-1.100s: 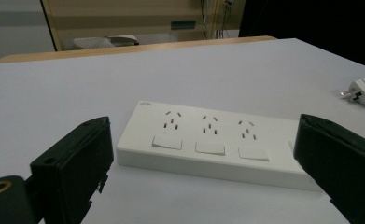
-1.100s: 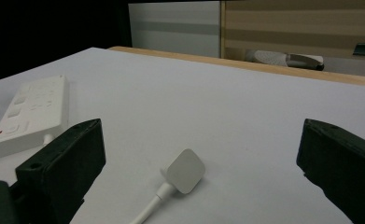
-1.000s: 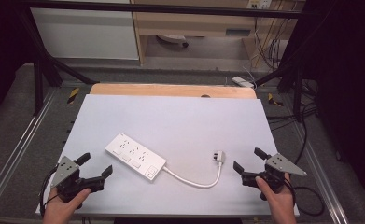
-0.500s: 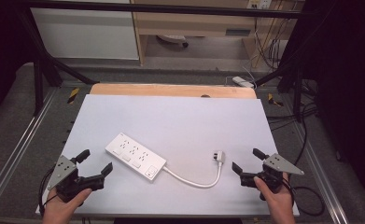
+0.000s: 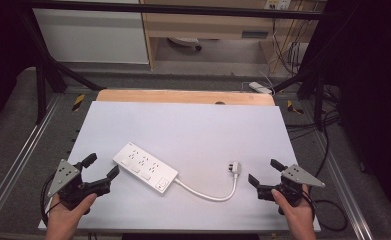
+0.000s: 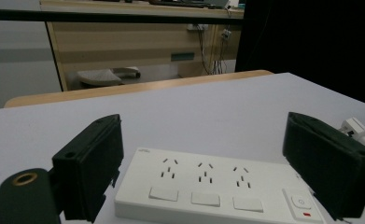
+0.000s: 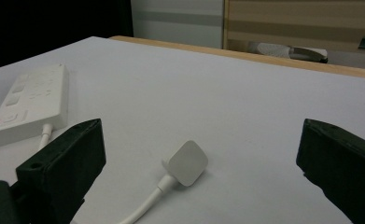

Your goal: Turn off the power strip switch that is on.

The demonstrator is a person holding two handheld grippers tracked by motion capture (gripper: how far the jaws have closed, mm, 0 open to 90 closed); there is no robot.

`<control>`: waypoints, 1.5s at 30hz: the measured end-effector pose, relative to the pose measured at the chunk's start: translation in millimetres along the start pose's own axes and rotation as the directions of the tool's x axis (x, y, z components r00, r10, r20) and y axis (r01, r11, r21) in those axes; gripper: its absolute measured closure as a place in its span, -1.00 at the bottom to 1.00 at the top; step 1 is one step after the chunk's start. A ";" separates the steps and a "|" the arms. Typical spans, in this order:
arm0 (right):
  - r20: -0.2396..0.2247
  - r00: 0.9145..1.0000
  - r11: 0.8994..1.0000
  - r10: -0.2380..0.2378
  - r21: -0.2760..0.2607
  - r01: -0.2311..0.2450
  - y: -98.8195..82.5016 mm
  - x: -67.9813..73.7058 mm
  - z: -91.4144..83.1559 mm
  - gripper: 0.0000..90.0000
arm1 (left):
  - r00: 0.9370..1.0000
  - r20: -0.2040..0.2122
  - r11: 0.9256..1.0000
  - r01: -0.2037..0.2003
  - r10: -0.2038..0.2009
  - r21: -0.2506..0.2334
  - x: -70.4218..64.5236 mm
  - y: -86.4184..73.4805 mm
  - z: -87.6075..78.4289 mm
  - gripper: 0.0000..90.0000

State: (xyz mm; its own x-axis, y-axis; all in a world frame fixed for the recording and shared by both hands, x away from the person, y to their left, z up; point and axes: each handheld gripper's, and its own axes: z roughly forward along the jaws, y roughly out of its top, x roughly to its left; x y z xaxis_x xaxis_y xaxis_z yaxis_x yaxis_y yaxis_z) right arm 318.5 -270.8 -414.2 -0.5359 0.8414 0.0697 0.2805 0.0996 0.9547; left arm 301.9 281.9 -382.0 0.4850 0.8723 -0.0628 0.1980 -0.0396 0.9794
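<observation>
A white power strip [image 5: 144,168] with three socket groups lies at a slant on the white tabletop [image 5: 193,130], left of centre. Its white cable [image 5: 208,195] curves right to a white plug [image 5: 233,167]. My left gripper [image 5: 102,165] sits just short of the strip's near-left end, open. Its jaws have just been closing a little with nothing between them. In the left gripper view the power strip [image 6: 208,186] lies just ahead of the left gripper [image 6: 203,126]. My right gripper [image 5: 263,170] is open beside the plug [image 7: 187,163], which lies ahead of the right gripper [image 7: 202,128].
A wooden strip [image 5: 183,96] borders the table's far edge. Metal rails [image 5: 23,160] run along both sides. Beyond the table stand a cabinet [image 5: 203,25] and hanging cables [image 5: 288,40]; a white adapter [image 5: 259,88] lies on the floor.
My left gripper has edged forward towards the power strip and its jaws have narrowed slightly. The right gripper, strip and plug have kept still.
</observation>
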 end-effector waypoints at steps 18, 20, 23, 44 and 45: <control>-0.004 1.000 1.000 -0.004 0.008 0.004 -0.7 0.1 1.5 -0.96 | 1.000 0.011 1.000 -0.004 0.004 0.014 0.6 8.5 14.3 -0.48; -0.004 1.000 1.000 -0.004 0.008 0.004 -0.7 0.1 1.6 -0.96 | 1.000 0.009 1.000 -0.001 0.001 0.016 1.6 8.4 15.5 -0.47; -0.005 1.000 1.000 -0.004 0.009 0.004 -0.7 0.0 1.6 -0.96 | 1.000 0.006 1.000 0.001 -0.001 0.018 3.2 8.9 16.8 -0.44; -0.013 1.000 1.000 -0.011 0.026 0.011 -2.4 -2.6 8.3 -0.96 | 1.000 0.015 0.998 -0.012 0.012 0.055 8.4 6.6 32.9 0.15; -0.013 1.000 1.000 -0.011 0.026 0.011 -2.4 -2.6 8.3 -0.96 | 1.000 0.015 0.998 -0.015 0.014 0.058 8.1 6.4 34.1 0.15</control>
State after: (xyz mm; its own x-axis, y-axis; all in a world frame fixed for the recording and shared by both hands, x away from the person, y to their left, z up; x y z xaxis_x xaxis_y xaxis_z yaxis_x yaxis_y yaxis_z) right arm 325.8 -268.8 -419.1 -0.5491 0.8333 0.0633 0.2951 0.1225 0.9476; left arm 336.2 272.1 -382.8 0.5004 0.8643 -0.0519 0.2397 -0.0807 0.9675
